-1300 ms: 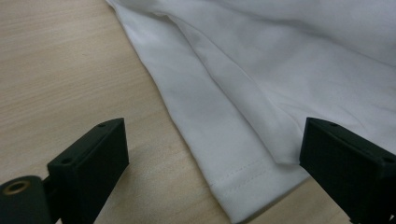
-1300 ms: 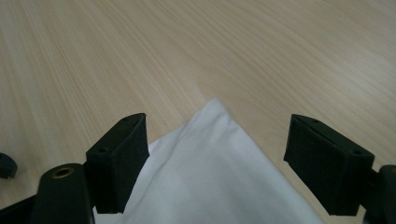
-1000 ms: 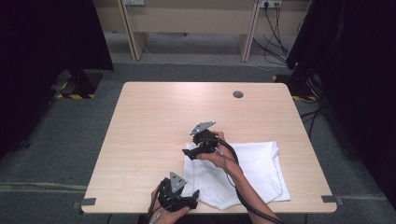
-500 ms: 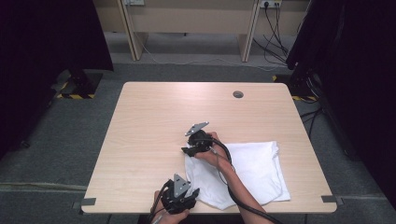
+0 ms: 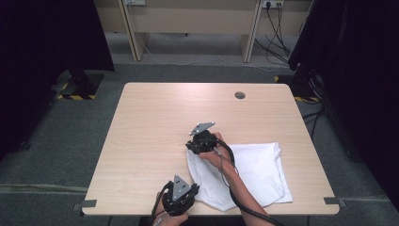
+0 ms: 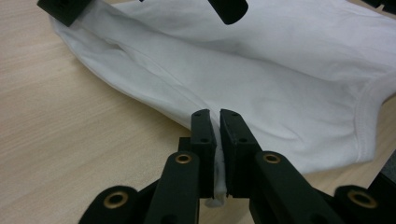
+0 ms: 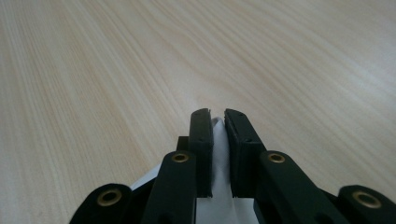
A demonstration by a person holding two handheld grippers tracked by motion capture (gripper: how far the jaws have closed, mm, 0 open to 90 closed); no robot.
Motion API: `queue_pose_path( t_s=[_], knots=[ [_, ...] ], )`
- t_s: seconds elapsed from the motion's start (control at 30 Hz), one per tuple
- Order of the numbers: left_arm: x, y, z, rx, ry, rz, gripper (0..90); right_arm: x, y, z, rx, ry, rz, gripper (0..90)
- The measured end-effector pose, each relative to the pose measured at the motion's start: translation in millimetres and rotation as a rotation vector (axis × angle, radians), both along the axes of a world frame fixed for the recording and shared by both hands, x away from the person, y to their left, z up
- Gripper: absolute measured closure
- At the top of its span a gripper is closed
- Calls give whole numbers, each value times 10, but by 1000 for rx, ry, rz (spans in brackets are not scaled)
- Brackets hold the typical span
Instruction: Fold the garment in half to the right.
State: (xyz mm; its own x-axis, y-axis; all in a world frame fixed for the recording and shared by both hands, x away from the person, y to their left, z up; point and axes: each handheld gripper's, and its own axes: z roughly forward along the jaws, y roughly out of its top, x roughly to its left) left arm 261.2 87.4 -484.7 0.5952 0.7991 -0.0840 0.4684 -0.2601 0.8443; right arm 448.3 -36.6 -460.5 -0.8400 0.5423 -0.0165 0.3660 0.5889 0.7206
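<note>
- I see the white T-shirt lying folded on the light wooden bench, in the lower right of the high view.
- My left gripper has just been closing; its fingers now pinch the shirt's near edge, at the bottom centre of that view.
- My right gripper has likewise just been closing, and its fingers nip white cloth at the shirt's upper left corner.
</note>
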Motion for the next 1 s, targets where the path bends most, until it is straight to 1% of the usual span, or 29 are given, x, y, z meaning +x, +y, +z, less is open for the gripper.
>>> queue_pose_path(
  t_s=[0.03, 0.07, 0.13, 0.17, 0.2, 0.27, 0.3, 0.33, 0.37, 0.43, 0.47, 0.5, 0.53, 0.57, 0.6, 0.63, 0.67, 0.7, 0.73, 0.77, 0.8, 0.83, 0.87, 0.9, 0.97, 1.0],
  knots=[
    [-3, 0, 13, 3, -3, -4, 842, -7, -6, 33, 6, -7, -1, 828],
    [-3, 0, 13, 3, -3, -4, 845, -7, -6, 33, 6, -7, -1, 828],
    [-6, 8, 51, -14, -12, -6, 847, -22, -23, 114, 23, -21, -3, 832],
    [-4, 8, 73, -17, -16, -9, 847, -22, -23, 114, 23, -21, -3, 832],
    [-5, 9, 113, -21, -29, -7, 847, -24, -40, 163, 46, -27, -4, 832],
    [-6, 8, 136, -17, -35, -12, 848, -24, -49, 183, 54, -28, -6, 832],
    [-12, 11, 175, -19, -46, -18, 848, -30, -75, 242, 83, -30, -9, 832],
    [-12, 11, 175, -19, -46, -18, 848, -32, -89, 272, 93, -32, -5, 832],
    [-14, 12, 196, -30, -53, -17, 848, -38, -99, 302, 102, -35, -5, 832],
    [-18, -1, 271, -52, -67, -31, 848, -48, -128, 370, 115, -42, -5, 831],
    [-18, -1, 271, -52, -67, -31, 848, -52, -146, 403, 124, -43, -3, 831],
    [-25, -36, 333, -55, -79, -56, 848, -54, -160, 426, 131, -45, 1, 831],
    [-25, -36, 333, -55, -79, -56, 848, -54, -160, 426, 131, -45, 1, 831],
    [-29, -74, 390, -72, -94, -68, 848, -64, -216, 496, 148, -45, 6, 830],
    [-27, -108, 433, -71, -100, -86, 848, -66, -239, 517, 152, -48, 6, 830],
    [-27, -108, 433, -71, -100, -86, 848, -71, -284, 553, 159, -51, 4, 830],
    [-26, -135, 468, -86, -110, -87, 848, -71, -284, 553, 159, -51, 4, 830],
    [-21, -166, 503, -89, -110, -105, 848, -75, -370, 599, 171, -51, -5, 830],
    [-15, -199, 535, -96, -118, -113, 848, -78, -418, 619, 181, -50, -8, 831],
    [-7, -278, 592, -93, -126, -138, 848, -80, -456, 634, 188, -51, -10, 831],
    [-7, -278, 592, -93, -126, -138, 848, -88, -522, 660, 199, -49, -13, 831],
    [1, -351, 632, -104, -131, -158, 848, -94, -563, 675, 205, -51, -15, 832],
    [8, -397, 650, -99, -131, -175, 848, -104, -618, 697, 213, -53, -20, 831],
    [16, -450, 669, -105, -134, -182, 848, -115, -674, 719, 218, -58, -25, 831],
    [30, -527, 691, -101, -133, -205, 848, -138, -784, 762, 230, -67, -37, 831],
    [40, -577, 708, -108, -134, -216, 849, -150, -838, 780, 237, -70, -42, 832]
  ],
)
